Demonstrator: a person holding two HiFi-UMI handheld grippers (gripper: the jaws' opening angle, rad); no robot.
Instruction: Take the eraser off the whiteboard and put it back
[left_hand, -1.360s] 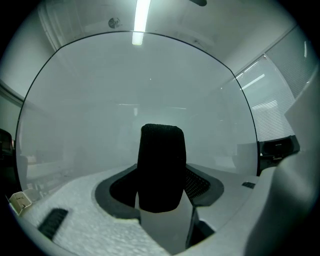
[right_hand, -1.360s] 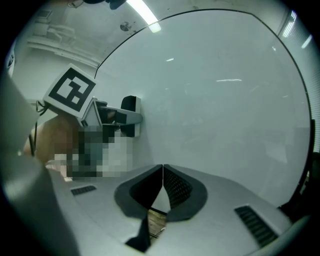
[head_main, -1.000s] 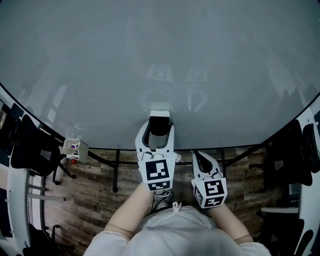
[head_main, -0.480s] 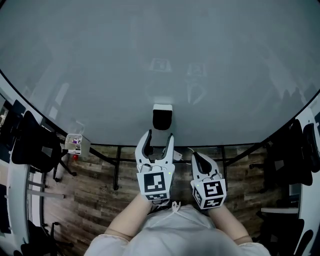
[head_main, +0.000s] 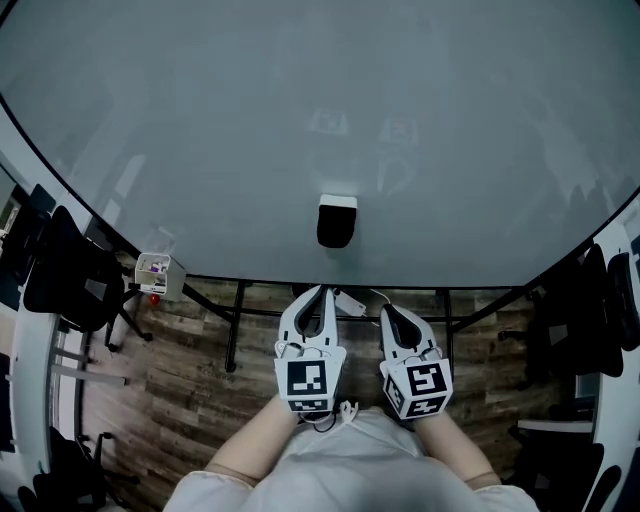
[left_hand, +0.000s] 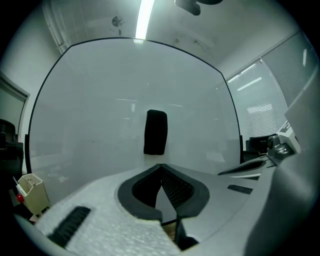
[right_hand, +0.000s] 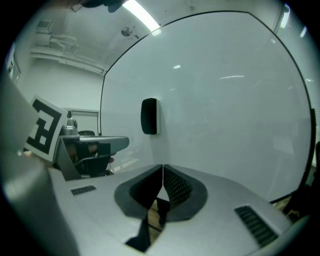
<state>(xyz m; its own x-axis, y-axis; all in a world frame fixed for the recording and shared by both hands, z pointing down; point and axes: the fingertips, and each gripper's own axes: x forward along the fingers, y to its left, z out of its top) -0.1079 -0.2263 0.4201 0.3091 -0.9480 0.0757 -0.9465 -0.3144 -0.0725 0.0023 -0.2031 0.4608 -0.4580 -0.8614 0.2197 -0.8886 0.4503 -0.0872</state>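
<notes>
The eraser (head_main: 337, 220) sat upright on the whiteboard (head_main: 300, 120), holding there unaided, so the return looked complete. The left gripper (head_main: 318, 296) hung below it, apart from it. Its fingers had just been closing and met on nothing. The right gripper (head_main: 392, 316), idle alongside, was likewise closed and empty. The eraser was a dark block with a pale top edge.

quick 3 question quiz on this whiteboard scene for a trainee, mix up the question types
1. True or false: the eraser sits on the whiteboard.
2. The jaws of the right gripper are: A wide apart, B together, C closed on the eraser.
3. In the head view, on which side of the eraser is the small box?
Key: 1 true; 2 B; 3 left.
</notes>
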